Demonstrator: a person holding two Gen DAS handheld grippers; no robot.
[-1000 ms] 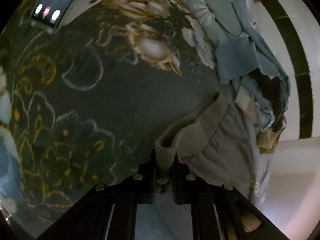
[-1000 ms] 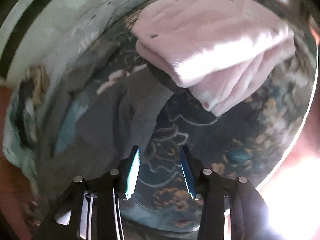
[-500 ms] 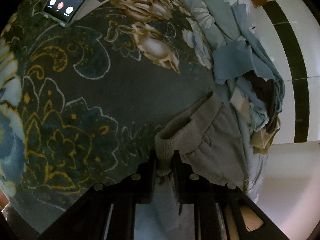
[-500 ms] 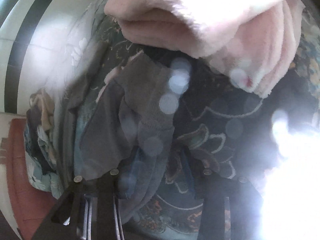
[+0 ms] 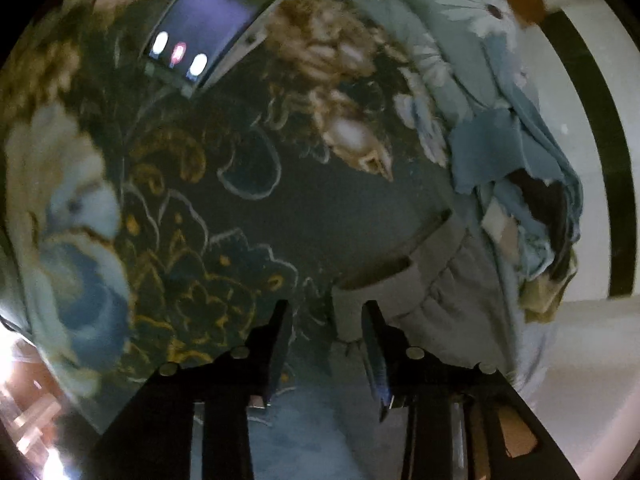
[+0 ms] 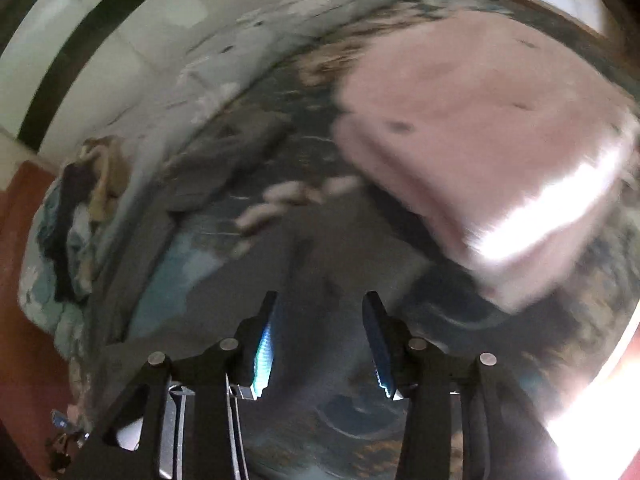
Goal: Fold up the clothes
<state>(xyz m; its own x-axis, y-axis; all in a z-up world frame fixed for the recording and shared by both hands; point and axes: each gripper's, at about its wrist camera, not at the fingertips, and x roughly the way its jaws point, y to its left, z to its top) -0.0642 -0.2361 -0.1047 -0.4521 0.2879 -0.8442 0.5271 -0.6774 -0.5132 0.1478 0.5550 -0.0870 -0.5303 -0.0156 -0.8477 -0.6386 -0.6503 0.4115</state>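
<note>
A grey garment (image 5: 440, 288) with a ribbed cuff lies on the dark floral blanket (image 5: 248, 216). My left gripper (image 5: 326, 312) is open; the cuff lies between its fingers, nearer the right one. In the right wrist view the same grey garment (image 6: 304, 280) lies spread under and ahead of my right gripper (image 6: 320, 308), which is open and empty. The view is blurred.
A phone (image 5: 200, 28) lies at the far left of the blanket. A heap of blue floral and dark clothes (image 5: 520, 184) sits at the right by the white wall. A folded pink fleece (image 6: 480, 140) lies ahead on the right.
My left gripper has opened and let go of the grey cuff. My right gripper has pulled back from the garment; the pink fleece sits farther off.
</note>
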